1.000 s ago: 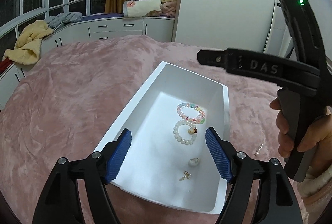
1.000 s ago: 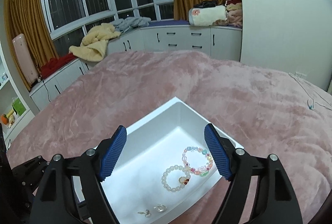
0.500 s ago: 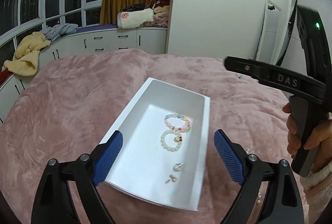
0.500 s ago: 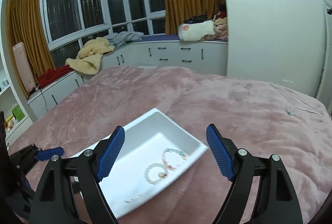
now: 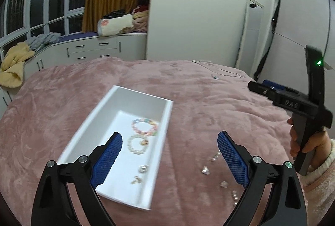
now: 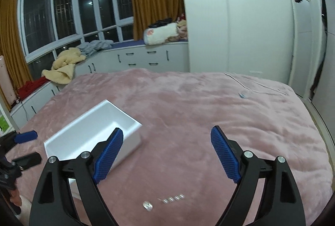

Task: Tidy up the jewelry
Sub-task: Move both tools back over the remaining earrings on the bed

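Note:
A white rectangular box [image 5: 100, 119] lies on the pink bedspread; it also shows in the right wrist view [image 6: 83, 127]. Inside are a multicoloured bead bracelet [image 5: 144, 126], a white bead bracelet [image 5: 137, 143] and small earrings [image 5: 143, 167]. Loose small jewelry pieces [image 5: 206, 170] lie on the bedspread right of the box; the right wrist view shows a stud [image 6: 147, 205] and a pearl bar [image 6: 173, 198]. My left gripper [image 5: 167, 160] is open and empty above the box's right edge. My right gripper [image 6: 166, 154] is open and empty above the bedspread, right of the box.
The pink bedspread [image 5: 209, 100] covers the whole bed. A white cable [image 5: 217, 72] lies at the far right side. White cabinets [image 5: 94, 51] with piled clothes run under the windows. A white wardrobe wall [image 5: 199, 16] stands behind the bed.
Both grippers have pulled back and swung right, away from the box. The box now sits to the left in both views, and loose jewelry on the bedspread has come into view.

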`<state>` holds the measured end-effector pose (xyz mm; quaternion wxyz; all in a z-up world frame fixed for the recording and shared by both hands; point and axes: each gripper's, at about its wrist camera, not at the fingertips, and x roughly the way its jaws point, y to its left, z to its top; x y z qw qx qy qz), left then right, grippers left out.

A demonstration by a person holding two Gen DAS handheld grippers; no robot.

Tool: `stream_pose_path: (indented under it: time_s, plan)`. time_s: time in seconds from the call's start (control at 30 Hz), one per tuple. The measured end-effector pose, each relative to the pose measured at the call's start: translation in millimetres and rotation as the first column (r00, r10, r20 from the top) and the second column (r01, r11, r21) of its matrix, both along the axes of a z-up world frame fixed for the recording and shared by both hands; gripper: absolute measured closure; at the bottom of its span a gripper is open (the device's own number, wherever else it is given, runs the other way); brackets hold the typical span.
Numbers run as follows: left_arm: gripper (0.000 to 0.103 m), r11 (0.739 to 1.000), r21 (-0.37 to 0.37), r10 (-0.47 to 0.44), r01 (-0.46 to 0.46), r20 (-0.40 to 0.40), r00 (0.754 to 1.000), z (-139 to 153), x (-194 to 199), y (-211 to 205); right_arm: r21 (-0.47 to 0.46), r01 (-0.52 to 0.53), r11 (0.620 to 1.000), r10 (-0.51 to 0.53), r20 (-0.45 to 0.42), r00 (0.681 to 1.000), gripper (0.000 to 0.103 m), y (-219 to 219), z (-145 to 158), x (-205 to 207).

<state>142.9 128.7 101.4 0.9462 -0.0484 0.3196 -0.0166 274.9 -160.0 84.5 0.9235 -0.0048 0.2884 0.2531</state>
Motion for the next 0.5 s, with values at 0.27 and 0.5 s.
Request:
stream_pose_path:
  time_s: [0.27, 0.5]
  plan:
    - [0.009, 0.990, 0.031, -0.135, 0.136, -0.039, 0.990, -32.8, 6.2, -61.6, -0.073, 0.006, 0.997, -0.010, -0.043, 0.999, 0.018, -33.1, -43.7, -7.6]
    - [0.010, 0.979, 0.048, -0.192, 0.198, -0.120, 0.974, -80.6, 20.2, -87.4, -0.138, -0.060, 0.989, 0.052, -0.061, 0.997, 0.021, -35.1, -86.5, -10.2]
